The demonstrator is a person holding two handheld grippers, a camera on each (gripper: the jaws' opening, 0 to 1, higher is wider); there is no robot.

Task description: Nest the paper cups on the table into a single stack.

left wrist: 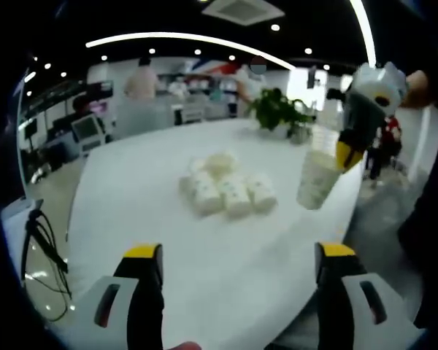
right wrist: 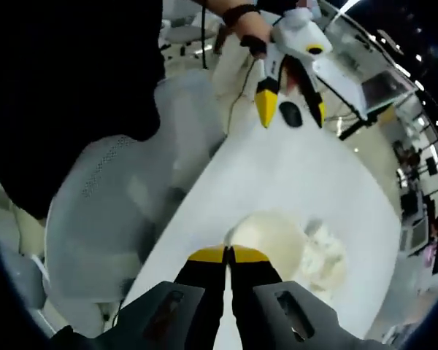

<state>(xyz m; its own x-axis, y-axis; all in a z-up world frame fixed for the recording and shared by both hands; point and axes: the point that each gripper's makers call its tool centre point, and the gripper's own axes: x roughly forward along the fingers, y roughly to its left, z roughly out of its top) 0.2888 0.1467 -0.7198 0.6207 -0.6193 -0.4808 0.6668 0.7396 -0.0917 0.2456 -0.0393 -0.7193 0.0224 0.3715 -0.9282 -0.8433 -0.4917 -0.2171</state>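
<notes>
Several white paper cups (left wrist: 226,186) lie on their sides in a cluster in the middle of the white table (left wrist: 160,240). My left gripper (left wrist: 239,255) is open over the table's near part, with nothing between its jaws. At the right, my right gripper (left wrist: 344,155) holds one paper cup (left wrist: 317,179) by its rim above the table's edge. In the right gripper view my right gripper (right wrist: 226,254) is shut on that cup's rim (right wrist: 270,233), the lying cups (right wrist: 327,264) are beside it, and the left gripper (right wrist: 293,109) hangs open beyond.
A potted plant (left wrist: 277,109) stands at the table's far end. Grey mesh chairs (right wrist: 109,211) sit close to the table's edge below the held cup. Cables (left wrist: 44,248) hang off to the left. People (left wrist: 142,80) stand in the background.
</notes>
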